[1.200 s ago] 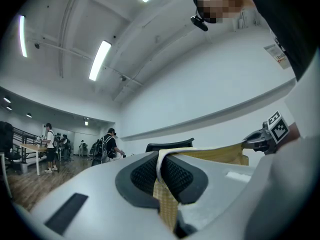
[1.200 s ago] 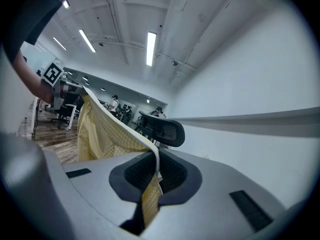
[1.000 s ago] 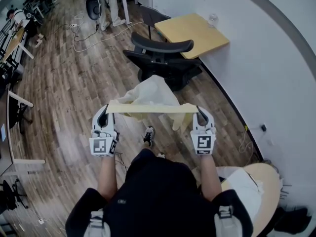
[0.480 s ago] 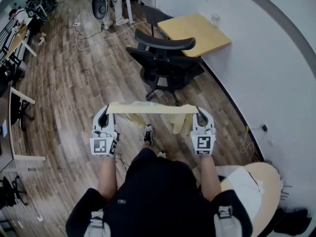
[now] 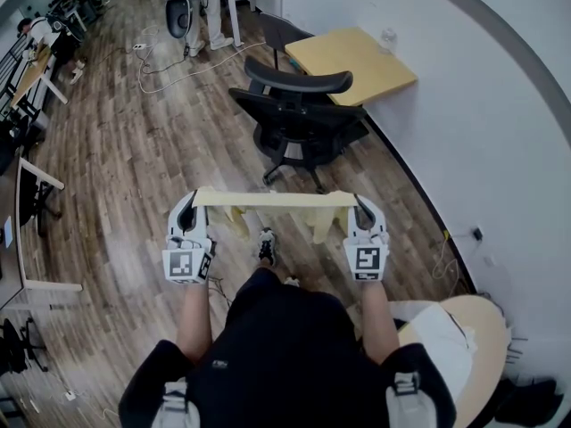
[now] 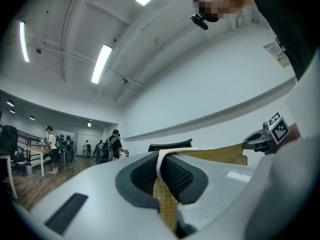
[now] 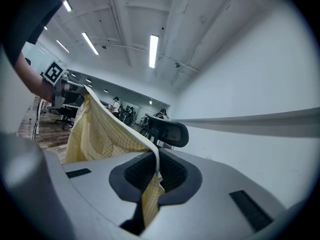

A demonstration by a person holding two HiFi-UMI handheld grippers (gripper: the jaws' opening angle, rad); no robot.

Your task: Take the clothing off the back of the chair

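The wooden floor [image 5: 125, 168] fills most of the head view, and the black chair [image 5: 299, 105] standing on it is our landmark. Its curved backrest is bare, so we judge the lifting-off done and the step in hand to be carrying the clothing clear. A yellow tabletop [image 5: 357, 61] sits just behind the chair.

The clothing [image 5: 272, 200], a pale yellow checked garment, is on our side of the chair and well apart from it. Its top edge is stretched in a straight band, and the rest hangs in folds below, above the floor. The left gripper [image 5: 191, 201] holds one end of that band and the right gripper [image 5: 359, 201] the other. Both are level and nearer to us than the chair's base.

In the left gripper view the fingers [image 6: 142, 174] are clenched on the cloth, which rises between their ribbed pads. The right gripper view shows that gripper's fingers [image 7: 172, 174] clamped on the cloth in the same way.

To do this well, we would hold the band level and evenly taut, with neither pair of fingers loosening. We would carry it high enough that the folds meet neither the floor nor the chair's wheeled base, and move away from the chair. Each grip is on a thin edge, so we judge that a sharp pull apart could slip the cloth out.
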